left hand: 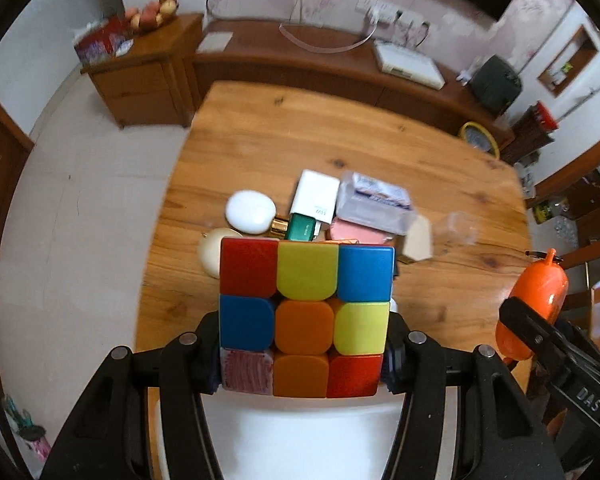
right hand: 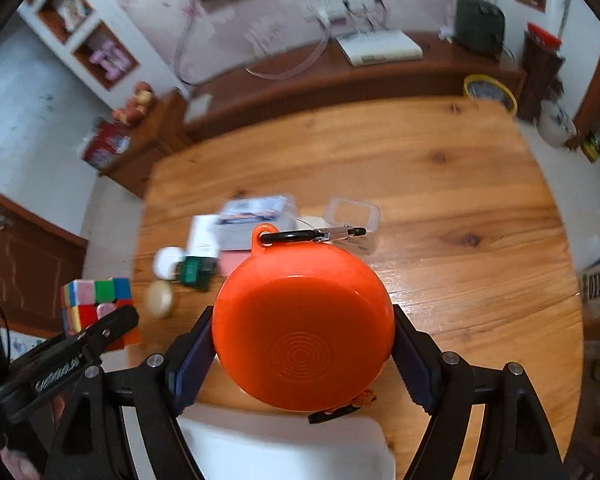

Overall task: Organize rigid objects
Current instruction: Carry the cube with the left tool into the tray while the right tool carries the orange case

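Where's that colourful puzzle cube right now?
The cube is held between the left gripper's fingers, above the near edge of the wooden table; in the right wrist view it appears at far left.

My left gripper (left hand: pixel 305 354) sat clamped, both fingers pressed vs. sides of its load, held above table level. My right gripper (right hand: pixel 302 354) was likewise closed on its load, fingers (right hand: pixel 190 364) gripping either flank, approx. level w/ left.

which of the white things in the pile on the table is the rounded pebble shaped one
The glossy white oval case at the left of the pile, beside the green box. The other white item, the flat white box, is rectangular with square corners.
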The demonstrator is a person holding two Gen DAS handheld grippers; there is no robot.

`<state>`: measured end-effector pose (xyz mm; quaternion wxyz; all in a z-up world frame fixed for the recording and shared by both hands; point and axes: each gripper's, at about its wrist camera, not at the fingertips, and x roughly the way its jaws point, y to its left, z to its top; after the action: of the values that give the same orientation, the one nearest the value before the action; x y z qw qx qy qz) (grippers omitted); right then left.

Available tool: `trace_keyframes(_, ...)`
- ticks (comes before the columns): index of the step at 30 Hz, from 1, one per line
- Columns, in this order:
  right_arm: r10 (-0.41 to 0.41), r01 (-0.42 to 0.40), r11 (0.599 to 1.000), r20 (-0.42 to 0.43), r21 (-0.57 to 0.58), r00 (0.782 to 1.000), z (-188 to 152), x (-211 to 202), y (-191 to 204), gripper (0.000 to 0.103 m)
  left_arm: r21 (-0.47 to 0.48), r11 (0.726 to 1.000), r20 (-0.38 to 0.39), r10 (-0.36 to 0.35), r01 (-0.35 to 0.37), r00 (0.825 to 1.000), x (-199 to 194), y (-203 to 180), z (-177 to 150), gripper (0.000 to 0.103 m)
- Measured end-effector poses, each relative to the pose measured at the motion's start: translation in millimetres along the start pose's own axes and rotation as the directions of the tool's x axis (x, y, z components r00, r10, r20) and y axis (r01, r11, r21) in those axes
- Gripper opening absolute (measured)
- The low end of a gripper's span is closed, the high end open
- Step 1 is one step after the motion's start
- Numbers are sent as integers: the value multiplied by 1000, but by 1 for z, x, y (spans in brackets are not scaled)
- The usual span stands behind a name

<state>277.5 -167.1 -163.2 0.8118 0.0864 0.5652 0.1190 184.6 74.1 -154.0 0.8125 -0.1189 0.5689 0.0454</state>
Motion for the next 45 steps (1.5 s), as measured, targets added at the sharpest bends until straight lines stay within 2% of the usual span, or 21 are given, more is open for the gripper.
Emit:
trace_keyframes(2, 31, -30, 999, 25, -39, 999, -12, -30, 7, 81, 37, 999, 28, 4, -5, 1000, -17, -3, 2, 60)
trace_keyframes(5, 60, -56, 993, 36, -103, 998, -29, -52, 25, 81, 93, 995, 54, 22, -27, 998, -31, -7, -13, 60)
trace_keyframes(9, 93, -96, 980, -27, -175, 995, -74, -65, 34, 81, 144, 990, 28, 5, -9, 1000, -46, 0, -50, 60)
trace_keyframes(14, 74, -102, 973, -139, -209, 988, -126, -40, 31, 81, 215, 976, -45, 42, -32, 998, -37, -2, -100, 60)
trace_keyframes(17, 55, -101, 975, -220, -200, 974, -150, -11, 25, 81, 238, 970, -87, 63, -40, 994, -22, -7, -121, 60)
trace_keyframes(22, 8, -77, 973, -300, -218, 954, -178, 22, 26, 81, 304, 949, -124, 125, -82, 984, 15, -13, -145, 60)
trace_keyframes(25, -46, -37, 965, -309, -261, 950, -187, 37, 28, 81, 327, 937, -143, 177, -122, 974, 40, -13, -153, 60)
trace_keyframes(26, -89, -3, 955, -295, -296, 951, -189, 41, 31, 81, 329, 936, -158, 188, -128, 969, 50, -11, -155, 60)
trace_keyframes(29, -147, 44, 930, -261, -364, 954, -190, 46, 39, 81, 336, 932, -184, 210, -139, 960, 68, -7, -158, 60)
trace_keyframes(33, -239, 123, 890, -220, -438, 946, -191, 57, 43, 81, 338, 930, -208, 222, -143, 952, 86, -2, -158, 60)
trace_keyframes(41, -371, 237, 813, -160, -531, 915, -197, 69, 42, 81, 344, 927, -216, 230, -146, 949, 104, -1, -158, 60)
trace_keyframes(45, -404, 264, 792, -147, -550, 903, -200, 71, 38, 81, 348, 928, -233, 225, -135, 946, 109, -1, -161, 60)
